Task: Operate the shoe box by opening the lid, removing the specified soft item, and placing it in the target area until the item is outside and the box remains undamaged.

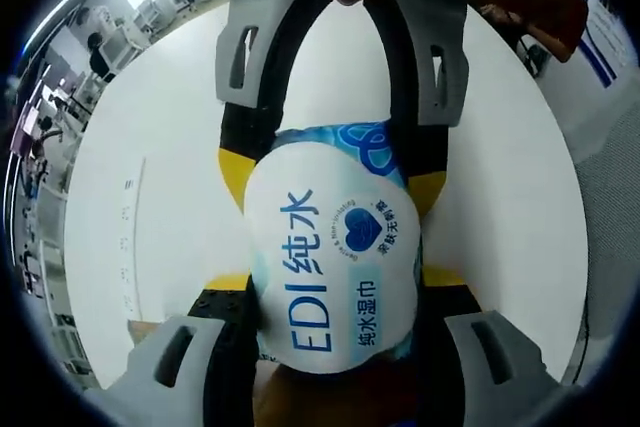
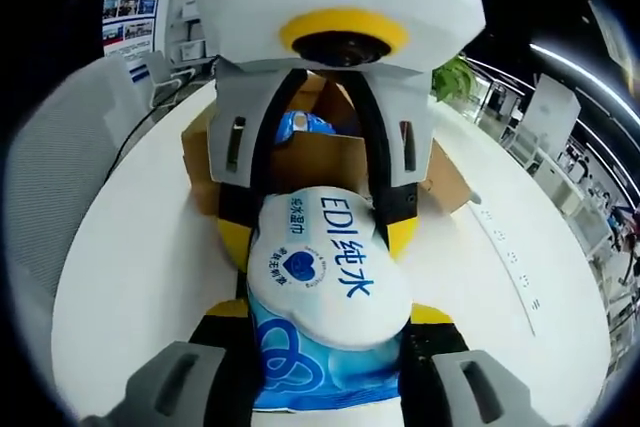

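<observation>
You have the wet-wipes pack (image 2: 325,277) clamped between both tongs, left (image 1: 335,347) and right (image 2: 325,367), lifted clear of the shoe box (image 2: 300,162) at 12 o'clock. Next, carry it over bare counter (image 2: 130,277) and release gently.

White round table (image 2: 130,277) with open brown cardboard shoe box (image 2: 320,162) on it.

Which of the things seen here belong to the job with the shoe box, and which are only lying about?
Belong to the job:
- wet wipes pack, held by the fingers of both the left gripper and the right gripper
- open cardboard box
- white table

Only lying about:
- potted plant
- grey chair
- wall posters
</observation>
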The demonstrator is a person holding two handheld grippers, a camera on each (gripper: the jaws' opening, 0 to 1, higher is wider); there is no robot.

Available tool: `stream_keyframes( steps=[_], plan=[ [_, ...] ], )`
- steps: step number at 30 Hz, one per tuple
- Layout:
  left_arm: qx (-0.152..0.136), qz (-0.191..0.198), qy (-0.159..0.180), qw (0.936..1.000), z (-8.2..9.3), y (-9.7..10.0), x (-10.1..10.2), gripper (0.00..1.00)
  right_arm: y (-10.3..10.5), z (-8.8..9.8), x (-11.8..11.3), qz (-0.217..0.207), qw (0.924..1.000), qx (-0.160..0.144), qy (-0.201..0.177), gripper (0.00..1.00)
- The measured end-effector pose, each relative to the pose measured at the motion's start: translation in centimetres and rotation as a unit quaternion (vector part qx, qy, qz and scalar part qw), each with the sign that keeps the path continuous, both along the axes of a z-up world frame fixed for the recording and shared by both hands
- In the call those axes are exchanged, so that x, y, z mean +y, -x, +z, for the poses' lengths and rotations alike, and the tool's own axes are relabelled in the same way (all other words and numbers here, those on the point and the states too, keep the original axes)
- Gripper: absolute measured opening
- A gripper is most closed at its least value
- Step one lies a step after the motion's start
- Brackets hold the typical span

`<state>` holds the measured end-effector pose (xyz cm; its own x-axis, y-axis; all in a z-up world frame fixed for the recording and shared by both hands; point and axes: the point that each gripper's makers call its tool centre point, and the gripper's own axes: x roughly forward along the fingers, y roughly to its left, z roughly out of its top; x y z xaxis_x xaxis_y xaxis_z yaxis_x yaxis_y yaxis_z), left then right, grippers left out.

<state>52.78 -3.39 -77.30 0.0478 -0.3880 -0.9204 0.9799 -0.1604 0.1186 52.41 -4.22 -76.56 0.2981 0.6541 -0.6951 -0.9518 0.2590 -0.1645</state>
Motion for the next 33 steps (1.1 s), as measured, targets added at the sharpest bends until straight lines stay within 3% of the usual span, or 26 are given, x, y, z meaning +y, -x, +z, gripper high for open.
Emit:
stream_keyframes(
  steps=[7,15,33],
  plan=[
    [0.004,0.004,0.009,0.9999,0.0,0.0,-0.3,0.63,0.2,-0.1,-0.8,0.008,0.9999,-0.003,0.011,0.53],
    [-0.009,-0.017,-0.009,0.9998,0.5,0.3,0.6,0.63,0.8,0.2,-1.6,0.014,0.9994,-0.005,0.032,0.54],
    [-0.005,0.003,0.000,1.0000,3.9,1.1,2.1,0.64,2.6,2.9,-4.4,-0.016,0.9985,-0.004,0.052,0.50]
  ],
)
